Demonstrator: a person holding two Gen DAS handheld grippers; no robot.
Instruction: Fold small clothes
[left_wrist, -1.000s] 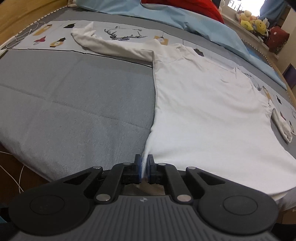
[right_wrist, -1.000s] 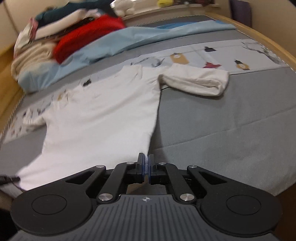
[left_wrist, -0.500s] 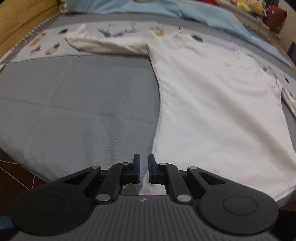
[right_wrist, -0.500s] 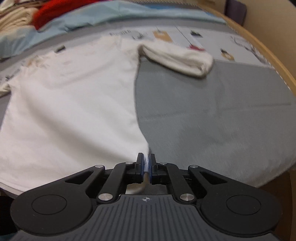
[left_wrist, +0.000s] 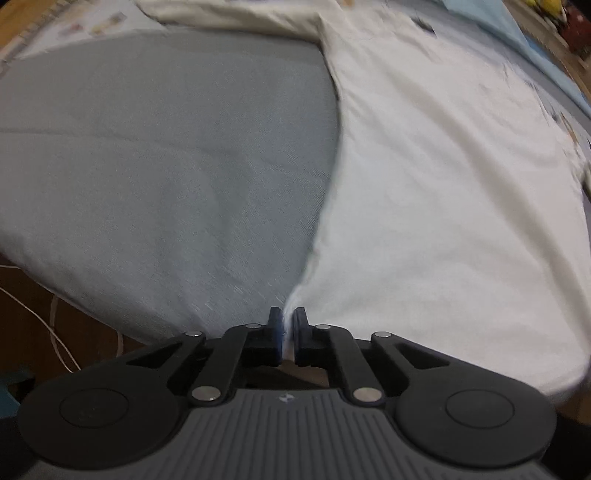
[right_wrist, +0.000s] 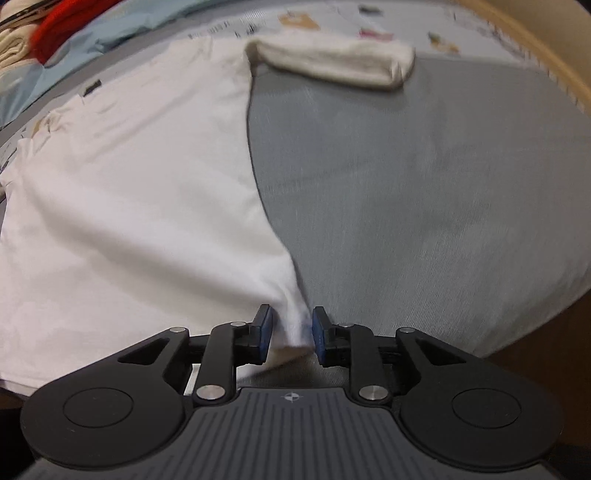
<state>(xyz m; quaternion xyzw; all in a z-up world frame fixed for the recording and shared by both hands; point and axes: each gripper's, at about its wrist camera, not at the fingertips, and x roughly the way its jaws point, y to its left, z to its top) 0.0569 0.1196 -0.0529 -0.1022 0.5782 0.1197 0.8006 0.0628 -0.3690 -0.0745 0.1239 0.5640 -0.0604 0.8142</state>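
Left wrist view, nearest first: the left gripper (left_wrist: 288, 325) has its jaws drawn almost together, clamped on a thin pinch of the hem corner of the white shirt (left_wrist: 443, 206); the cloth rises in a small peak between the blue pads (left_wrist: 275, 328).

Right wrist view: the right gripper (right_wrist: 289, 328) has its jaws parting, standing at a moderate gap; the shirt's other hem corner (right_wrist: 293, 325) sits bunched between them; the left pad stands clear of the cloth; whether the right pad touches it cannot be told.

The shirt lies spread flat on the grey bed cover (left_wrist: 166, 166), close to the cover's near edge; its long axis runs from the hem at the grippers away to the collar at the far end, so the garment points away from the person; both side seams curve inward toward the pinched corners.

Farther off: one long sleeve (left_wrist: 229, 18) stretches out sideways across the top of the left view; the other sleeve (right_wrist: 332, 62) lies doubled back on itself in a thick roll beyond the grey cover.

Farthest: a printed sheet (right_wrist: 406, 22) lies under the collar end; a light blue quilt (right_wrist: 110, 33) and a red garment (right_wrist: 62, 22) lie at the far left; motion blur obscures finer detail.
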